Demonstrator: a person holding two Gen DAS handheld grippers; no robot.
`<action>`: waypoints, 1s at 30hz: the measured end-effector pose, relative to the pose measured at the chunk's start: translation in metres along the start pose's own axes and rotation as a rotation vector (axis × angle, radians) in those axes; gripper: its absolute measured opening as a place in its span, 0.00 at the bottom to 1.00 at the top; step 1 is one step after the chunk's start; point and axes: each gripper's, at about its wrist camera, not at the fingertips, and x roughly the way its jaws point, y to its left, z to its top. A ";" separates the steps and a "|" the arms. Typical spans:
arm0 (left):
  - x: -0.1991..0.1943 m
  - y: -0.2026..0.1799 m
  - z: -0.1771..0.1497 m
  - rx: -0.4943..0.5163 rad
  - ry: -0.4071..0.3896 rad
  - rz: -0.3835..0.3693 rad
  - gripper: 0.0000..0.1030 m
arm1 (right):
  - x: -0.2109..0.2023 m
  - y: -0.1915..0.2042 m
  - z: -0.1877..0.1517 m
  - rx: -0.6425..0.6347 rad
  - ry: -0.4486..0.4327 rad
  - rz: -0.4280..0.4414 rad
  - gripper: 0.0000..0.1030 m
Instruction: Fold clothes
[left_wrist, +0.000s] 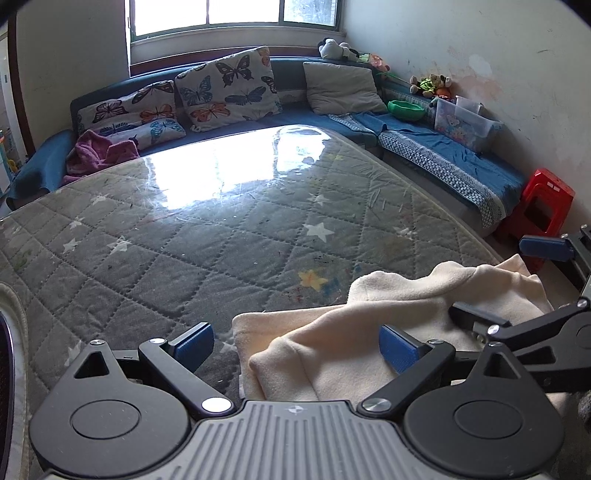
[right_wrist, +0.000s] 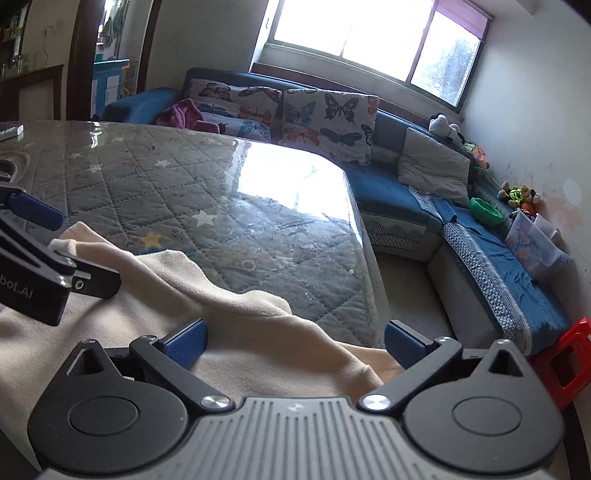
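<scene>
Left wrist view shows your left gripper (left_wrist: 297, 345) and right gripper (right_wrist: 295, 343) with fingers spread wide, holding nothing, over the cream garment (left_wrist: 388, 325) bunched at the worktop's (left_wrist: 184, 240) near-right corner, so pinch one hem layer.

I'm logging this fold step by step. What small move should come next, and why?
Probably lower the left claw and close it on the cloth edge just ahead. Both claws stand open, holding nothing, and the cream cloth lies bunched at the near corner of the table, with the right claw open over it too.
</scene>
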 end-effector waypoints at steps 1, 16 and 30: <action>-0.001 0.001 0.000 -0.003 0.000 0.001 0.95 | -0.002 -0.001 0.001 0.004 -0.008 0.001 1.00; -0.021 0.010 -0.019 -0.041 0.019 0.003 0.95 | -0.021 -0.006 -0.004 0.044 -0.025 0.014 1.00; -0.042 0.006 -0.050 -0.057 0.035 -0.004 0.95 | -0.063 -0.008 -0.062 0.064 -0.019 -0.038 1.00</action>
